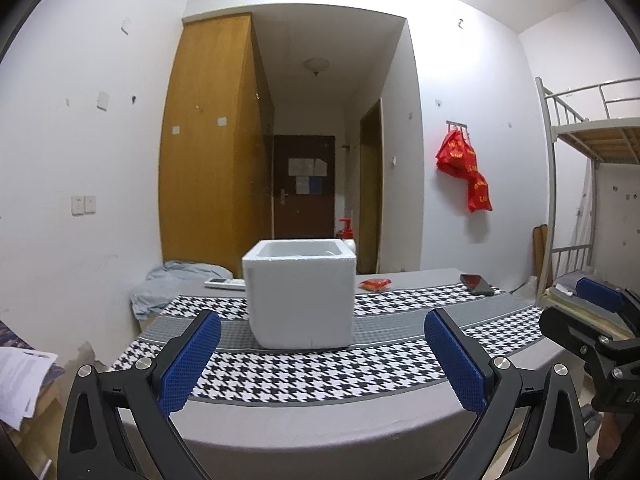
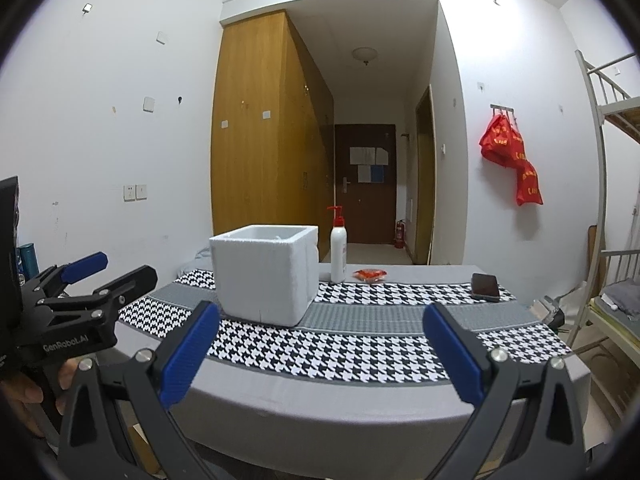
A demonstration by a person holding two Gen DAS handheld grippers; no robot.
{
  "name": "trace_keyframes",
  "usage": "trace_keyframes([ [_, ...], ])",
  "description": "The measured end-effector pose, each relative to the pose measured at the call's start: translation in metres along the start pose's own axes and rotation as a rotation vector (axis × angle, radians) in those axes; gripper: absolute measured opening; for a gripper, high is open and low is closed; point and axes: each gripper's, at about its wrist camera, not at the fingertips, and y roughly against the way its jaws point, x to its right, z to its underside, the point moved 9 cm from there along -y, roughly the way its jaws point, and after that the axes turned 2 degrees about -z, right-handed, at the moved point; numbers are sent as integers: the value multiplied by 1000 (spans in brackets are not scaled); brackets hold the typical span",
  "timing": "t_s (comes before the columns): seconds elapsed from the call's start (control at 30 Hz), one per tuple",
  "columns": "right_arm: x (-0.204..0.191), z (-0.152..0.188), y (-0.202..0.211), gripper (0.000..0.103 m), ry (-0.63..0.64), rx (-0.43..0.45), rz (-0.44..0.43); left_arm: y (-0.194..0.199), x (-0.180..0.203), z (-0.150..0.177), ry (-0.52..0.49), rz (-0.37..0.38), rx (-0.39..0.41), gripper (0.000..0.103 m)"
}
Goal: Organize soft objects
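A white foam box [image 1: 300, 296] stands open-topped on the table [image 1: 320, 432], toward its left side, resting on the houndstooth runner [image 1: 320, 376] that crosses the grey tabletop. From the right wrist view a white pump bottle [image 2: 338, 250] with a red top stands just behind the box's right corner. A dark phone [image 2: 485, 286] lies near the right far corner, and a remote control [image 1: 225, 283] sits at the far edge behind the box on the left, beside a heap of pale blue cloth [image 1: 168, 286] off the far left corner.

The soft thing in sight is a small red-orange packet [image 1: 375, 284], crinkled and flat, lying near the far edge to the right of the box and apart from it.

The left gripper [image 1: 322, 360] hovers over the near edge, its blue pads spread wide with nothing between them. The right gripper [image 2: 320, 356] hangs likewise, wide apart and empty, with nothing standing between it and the packet.
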Motion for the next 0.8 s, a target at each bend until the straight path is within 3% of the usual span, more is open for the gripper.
trace_keyframes([
  [0.8,-1,4,1,103,4,-8,-8,-4,1,6,1,6,-30,102],
])
